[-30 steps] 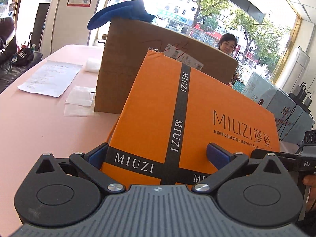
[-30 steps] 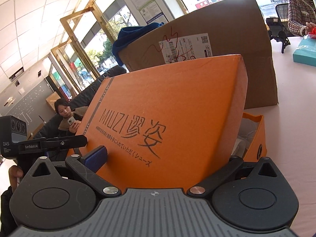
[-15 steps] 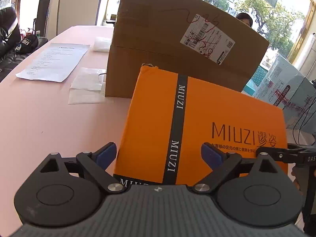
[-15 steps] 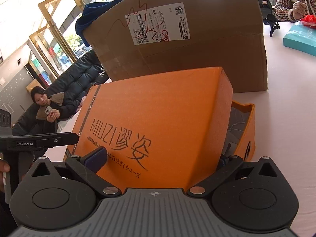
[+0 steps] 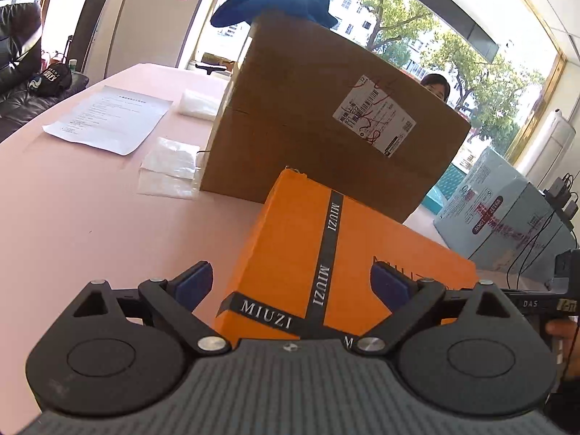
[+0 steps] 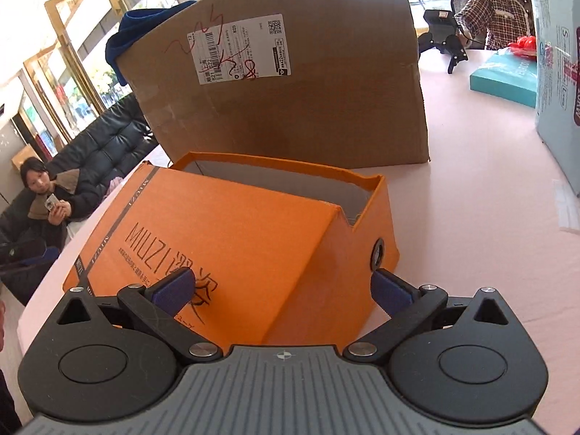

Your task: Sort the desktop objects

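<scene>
Orange cardboard fills the middle of both views: a shoe box point(image 6: 377, 224) printed with the name MIUZI sits on a pale pink table point(image 5: 90, 224), its matching lid point(image 6: 217, 239) lying askew over it. In the right wrist view the lid covers the near part of the box and sits skewed, so the far end of the box shows open at the centre of the frame, with a grey lining inside. The right gripper point(image 6: 282, 286), at the bottom of that frame, has its blue-padded fingers spread wide, one pad over the lid's printed top and the other just beside the box's right wall; neither seems to press on anything (so it reads as released). The left gripper point(image 5: 290, 282), low in its own frame, is likewise spread, its pads either side of the lid's black-banded end without clamping it. Behind, in the upper centre, stands a large brown carton point(image 5: 326, 119) with a blue cloth point(image 5: 275, 0) on top. The step in hand looks like handling the lid on the box; whether it is going on or coming off cannot be told from this scene. Either way, a grip needs the pads to close on the lid's edges.
</scene>
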A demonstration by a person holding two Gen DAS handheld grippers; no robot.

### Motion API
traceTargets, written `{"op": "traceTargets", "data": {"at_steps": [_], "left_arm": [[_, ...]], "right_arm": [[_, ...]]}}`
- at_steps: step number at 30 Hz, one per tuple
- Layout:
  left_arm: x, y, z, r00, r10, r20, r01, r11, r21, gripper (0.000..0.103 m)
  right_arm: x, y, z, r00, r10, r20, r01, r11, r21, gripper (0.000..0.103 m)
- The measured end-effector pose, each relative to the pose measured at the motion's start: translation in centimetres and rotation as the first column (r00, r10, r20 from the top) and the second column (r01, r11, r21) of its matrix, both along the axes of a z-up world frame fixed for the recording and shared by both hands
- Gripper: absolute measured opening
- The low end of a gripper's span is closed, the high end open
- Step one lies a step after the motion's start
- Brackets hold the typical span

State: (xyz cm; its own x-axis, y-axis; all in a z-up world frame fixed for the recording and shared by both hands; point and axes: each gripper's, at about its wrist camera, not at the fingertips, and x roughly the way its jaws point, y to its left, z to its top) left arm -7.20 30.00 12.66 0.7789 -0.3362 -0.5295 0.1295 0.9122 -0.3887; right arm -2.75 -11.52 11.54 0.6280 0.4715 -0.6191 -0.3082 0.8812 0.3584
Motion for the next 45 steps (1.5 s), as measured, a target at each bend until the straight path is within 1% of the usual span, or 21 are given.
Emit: {"op": "traceTargets", "data": {"at_steps": [2,3,6,11,13,16,18,19,22,24,26,29,31,33,35,37,40,41,42,44,45], "left_arm": [[-1.8,0.9,-0.6,1.0,-0.001,-0.02,0.001,1.0,0.006,0.093],[-2.1,0.9,-1.0,0.999,-0.008,-0.032,0.008,1.0,-0.003,0.093],[-1.9,-0.2,-2.0,0.997,-0.04,-0.07,0.036,0.998,-0.052,0.093],[-1.6,-1.9,-3.8,0.987,-0.096,-0.129,0.078,0.988,-0.134,0.093],[-1.5,-2.6,-4.5,0.981,-0.119,-0.151,0.093,0.981,-0.168,0.093],[-1.3,-3.6,-5.6,0.971,-0.156,-0.182,0.114,0.969,-0.218,0.093],[-1.1,-4.3,-6.3,0.963,-0.181,-0.202,0.127,0.959,-0.252,0.093],[-1.1,-4.9,-6.2,0.96,-0.19,-0.207,0.137,0.959,-0.248,0.094],[-1.2,-7.0,-5.6,0.956,-0.201,-0.214,0.158,0.966,-0.202,0.094],[-1.4,-8.0,-5.2,0.954,-0.21,-0.212,0.168,0.965,-0.2,0.094],[-1.6,-8.8,-4.6,0.955,-0.224,-0.195,0.185,0.962,-0.2,0.094],[-2.1,-9.8,-2.9,0.962,-0.232,-0.147,0.208,0.965,-0.161,0.094],[-2.1,-10.3,-2.3,0.965,-0.232,-0.124,0.215,0.967,-0.136,0.094],[-1.8,-10.6,-2.5,0.966,-0.224,-0.127,0.206,0.969,-0.139,0.094],[-1.4,-10.8,-3.1,0.963,-0.227,-0.143,0.207,0.967,-0.146,0.094],[-1.0,-11.0,-4.1,0.958,-0.236,-0.164,0.212,0.965,-0.152,0.094],[-0.3,-11.1,-5.7,0.958,-0.209,-0.196,0.184,0.973,-0.139,0.095],[-0.2,-11.0,-5.9,0.959,-0.205,-0.197,0.177,0.973,-0.15,0.095],[0.0,-10.9,-6.0,0.959,-0.207,-0.196,0.175,0.97,-0.17,0.094],[0.0,-10.9,-5.7,0.961,-0.21,-0.178,0.178,0.967,-0.181,0.094],[0.1,-11.0,-5.5,0.963,-0.208,-0.172,0.178,0.968,-0.176,0.094]], "right_arm": [[-0.2,-0.3,-0.4,1.0,-0.014,0.012,0.014,1.0,0.027,0.103],[-0.2,-0.4,-0.6,1.0,-0.016,0.02,0.015,0.999,0.041,0.103],[-0.8,-0.8,-1.1,0.999,-0.026,0.042,0.023,0.996,0.084,0.099],[-2.4,-1.1,-2.0,0.991,-0.066,0.116,0.05,0.99,0.131,0.099],[-2.8,-1.4,-2.9,0.989,-0.074,0.131,0.048,0.981,0.189,0.099],[-2.9,-2.1,-4.7,0.99,-0.073,0.123,0.031,0.95,0.31,0.1],[-2.7,-2.4,-5.0,0.992,-0.062,0.105,0.023,0.94,0.34,0.1],[-2.7,-2.6,-4.9,0.992,-0.054,0.114,0.011,0.937,0.35,0.1],[-3.0,-3.0,-4.7,0.989,-0.031,0.145,-0.026,0.925,0.379,0.1],[-3.2,-3.1,-4.5,0.986,-0.025,0.166,-0.041,0.922,0.385,0.099],[-3.8,-2.5,-3.8,0.971,-0.02,0.238,-0.063,0.939,0.337,0.098],[-4.5,-1.3,-2.9,0.942,-0.026,0.334,-0.061,0.967,0.248,0.095],[-4.3,-1.2,-2.6,0.933,-0.045,0.356,-0.048,0.968,0.247,0.091],[-3.7,-2.1,-2.7,0.94,-0.07,0.333,-0.035,0.954,0.297,0.088],[-3.0,-3.2,-3.0,0.952,-0.092,0.291,-0.022,0.93,0.366,0.085],[-2.5,-3.8,-3.5,0.962,-0.104,0.251,-0.005,0.917,0.399,0.084],[-2.3,-3.8,-3.9,0.965,-0.108,0.237,0.015,0.931,0.364,0.084],[-2.3,-3.6,-4.0,0.968,-0.097,0.23,0.009,0.936,0.352,0.084],[-2.3,-3.4,-4.1,0.972,-0.083,0.221,0.002,0.94,0.342,0.084],[-2.5,-2.8,-4.2,0.975,-0.064,0.212,-0.009,0.946,0.324,0.087],[-2.8,-2.5,-4.1,0.97,-0.06,0.235,-0.014,0.953,0.303,0.087]]}}
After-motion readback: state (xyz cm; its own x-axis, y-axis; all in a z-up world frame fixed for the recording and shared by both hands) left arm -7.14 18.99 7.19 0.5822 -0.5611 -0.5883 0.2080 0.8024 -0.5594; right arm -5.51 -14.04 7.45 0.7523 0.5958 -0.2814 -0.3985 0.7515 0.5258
